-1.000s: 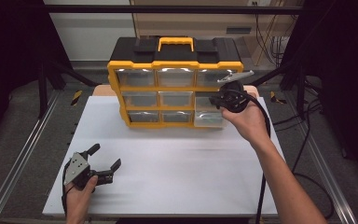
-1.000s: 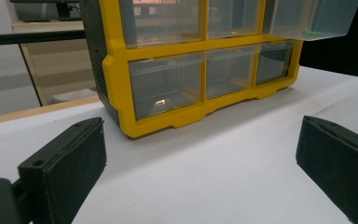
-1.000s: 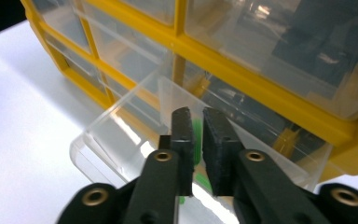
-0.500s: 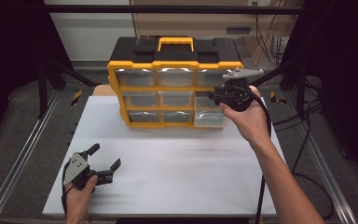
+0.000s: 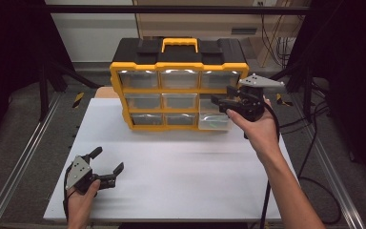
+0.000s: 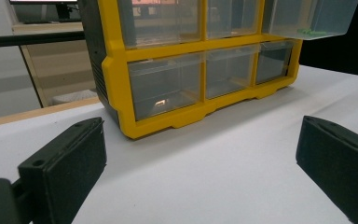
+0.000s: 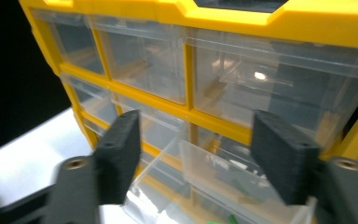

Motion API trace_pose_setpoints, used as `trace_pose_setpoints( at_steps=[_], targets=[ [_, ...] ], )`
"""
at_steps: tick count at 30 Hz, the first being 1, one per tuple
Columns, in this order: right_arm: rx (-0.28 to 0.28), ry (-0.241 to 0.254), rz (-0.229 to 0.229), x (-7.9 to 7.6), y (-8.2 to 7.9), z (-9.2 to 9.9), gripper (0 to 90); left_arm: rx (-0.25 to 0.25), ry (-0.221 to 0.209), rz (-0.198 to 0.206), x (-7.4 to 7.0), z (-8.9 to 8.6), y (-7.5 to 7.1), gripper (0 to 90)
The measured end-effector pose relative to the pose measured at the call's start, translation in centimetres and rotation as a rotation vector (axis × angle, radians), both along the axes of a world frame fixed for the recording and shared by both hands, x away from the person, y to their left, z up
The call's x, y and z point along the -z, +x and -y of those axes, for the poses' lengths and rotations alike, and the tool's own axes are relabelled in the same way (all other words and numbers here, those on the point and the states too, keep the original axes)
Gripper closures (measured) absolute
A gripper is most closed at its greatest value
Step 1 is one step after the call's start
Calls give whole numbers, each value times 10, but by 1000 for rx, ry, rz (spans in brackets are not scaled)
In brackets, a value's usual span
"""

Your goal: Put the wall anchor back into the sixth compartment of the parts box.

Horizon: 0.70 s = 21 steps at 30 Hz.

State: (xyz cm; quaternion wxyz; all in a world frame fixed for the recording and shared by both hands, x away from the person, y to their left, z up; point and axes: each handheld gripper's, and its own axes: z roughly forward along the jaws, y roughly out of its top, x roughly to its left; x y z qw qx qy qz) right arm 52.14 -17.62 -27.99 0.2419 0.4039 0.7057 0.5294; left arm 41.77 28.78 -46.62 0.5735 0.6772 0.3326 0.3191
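The high view is read from the near edge outward. Nearest, the left gripper (image 5: 106, 168) is held low over the white tabletop (image 5: 181, 176), its black jaws spread wide with nothing between them; in the left gripper view the same matte, blocky pads (image 6: 63, 161) are seen standing far apart above the smooth, faintly glossy board.

Farther in, the right gripper (image 5: 222, 106) is held up at the right-hand column of the drawer organiser (image 5: 178, 95). Its jaws have just been opening and now stand apart, with no drawer pinched between them; in the right gripper view the two pads (image 7: 119, 154) are seen framing the cabinet front without touching it.

The task's thing, the pulled-out drawer (image 5: 214, 119), is found at the lower right of the cabinet, projecting from its slot toward the person. It is a clear, thin-walled plastic tray, and small green pieces (image 6: 311, 31) are visible inside. The organiser itself is a boxy yellow frame with a black top and a yellow carry handle (image 5: 179, 44), fitted with three rows of transparent drawers.

The opening of the drawer is judged done and released; whatever is to be taken from or placed into it, and its closing, appear to be left.
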Motion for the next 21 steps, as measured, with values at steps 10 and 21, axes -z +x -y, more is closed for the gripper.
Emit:
trace_pose_setpoints(
  at_steps=[10,21],
  targets=[
    [7,72,100,16,-24,9,96,4,1,0,0,0,0,13],
    [-18,77,177,41,-57,26,96,-3,-18,14,-1,-5,-2,9]
  ],
)
